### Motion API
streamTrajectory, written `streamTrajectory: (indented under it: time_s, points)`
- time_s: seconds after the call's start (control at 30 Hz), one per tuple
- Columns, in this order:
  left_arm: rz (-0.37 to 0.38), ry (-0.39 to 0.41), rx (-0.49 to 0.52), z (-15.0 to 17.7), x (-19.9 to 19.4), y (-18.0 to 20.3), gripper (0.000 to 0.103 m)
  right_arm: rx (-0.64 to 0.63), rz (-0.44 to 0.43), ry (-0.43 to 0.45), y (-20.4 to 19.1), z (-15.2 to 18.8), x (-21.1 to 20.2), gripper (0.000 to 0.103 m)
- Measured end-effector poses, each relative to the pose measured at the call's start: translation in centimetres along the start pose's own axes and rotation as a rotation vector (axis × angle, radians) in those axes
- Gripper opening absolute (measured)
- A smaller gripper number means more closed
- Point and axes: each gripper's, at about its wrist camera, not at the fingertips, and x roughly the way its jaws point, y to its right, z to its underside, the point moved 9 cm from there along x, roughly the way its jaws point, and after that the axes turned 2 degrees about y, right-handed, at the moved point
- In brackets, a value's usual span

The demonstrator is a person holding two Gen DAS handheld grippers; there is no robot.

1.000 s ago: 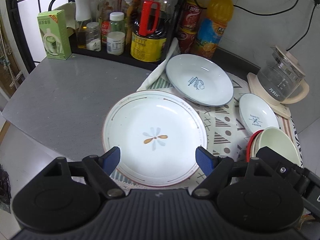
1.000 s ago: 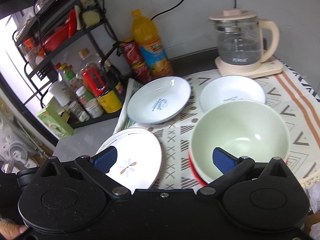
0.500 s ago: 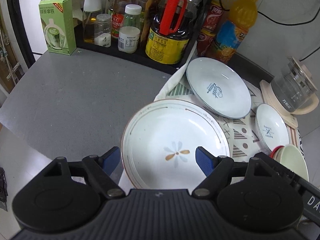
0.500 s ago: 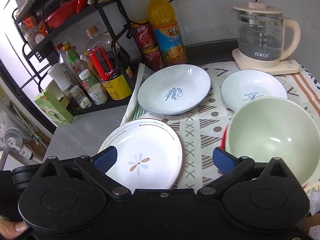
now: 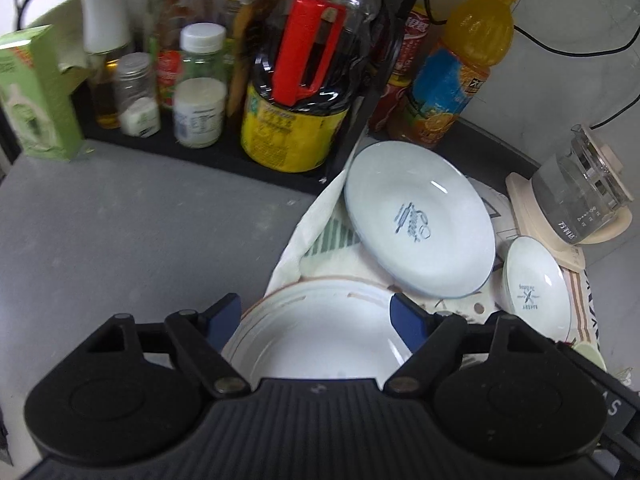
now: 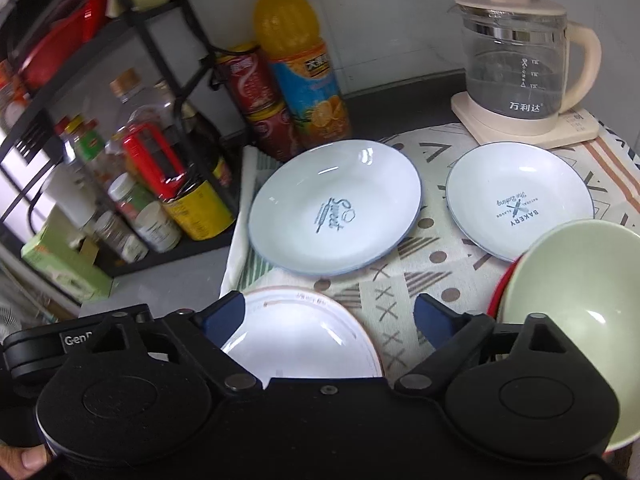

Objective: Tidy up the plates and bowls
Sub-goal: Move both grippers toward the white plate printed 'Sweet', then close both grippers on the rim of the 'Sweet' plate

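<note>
Not much is sorted yet, honestly. Going left to right: the left gripper point(image 5: 316, 320) hangs released over the flower plate point(image 5: 320, 332), jaws spread wide with the plate's far rim showing between them but nothing pinched. That plate sits on its own, half off the patterned cloth point(image 5: 320, 236) onto the grey surface point(image 5: 120, 232).

Just ahead and to the right of that gripper lies the Sweet plate point(image 5: 418, 218), also by itself, and further right the smaller Bakery plate point(image 5: 534, 280), again on its own.

The right gripper point(image 6: 330, 318) is released too. Its jaws have just been closing in a bit, but only cloth and the flower plate's edge lie below the gap, no grip on anything. Hard to its right is the green bowl point(image 6: 576, 300), which looks nested in a red bowl point(image 6: 505, 280), so that pair seems to be the only stacking done.

What's left, by my guess: getting the three plates into one pile, probably biggest at the bottom, and parking the bowls beside them. Both grippers look aimed at the flower plate first.
</note>
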Motion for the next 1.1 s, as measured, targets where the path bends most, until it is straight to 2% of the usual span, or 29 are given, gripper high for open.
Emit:
streamTrajectory:
  time_s: [0.23, 0.33, 0.5, 0.6, 0.7, 0.9, 1.1]
  points:
    - [0.059, -0.032, 0.021, -2.1, 3.6, 1.2, 0.077, 0.075, 0.046, 0.002, 0.7, -1.0, 2.8, 0.079]
    - [0.091, -0.049, 0.015, -2.6, 5.0, 1.8, 0.069, 0.125, 0.067, -0.003, 1.6, -1.2, 3.9, 0.078]
    - [0.122, -0.082, -0.002, -3.0, 7.5, 2.4, 0.051, 0.212, 0.08, -0.014, 3.0, -1.3, 5.9, 0.06]
    - [0.137, -0.096, -0.008, -3.2, 8.8, 2.7, 0.042, 0.253, 0.075, -0.027, 3.7, -1.4, 7.2, 0.046]
    - [0.14, -0.105, -0.001, -3.4, 10.1, 3.1, 0.038, 0.288, 0.073, -0.041, 4.3, -1.4, 8.4, 0.037]
    - [0.131, -0.138, 0.006, -3.3, 12.3, 3.2, 0.027, 0.308, 0.091, -0.065, 4.8, -1.6, 10.5, 0.037]
    - [0.13, -0.154, 0.021, -3.3, 13.7, 3.3, 0.023, 0.318, 0.112, -0.098, 5.3, -1.4, 12.7, 0.035]
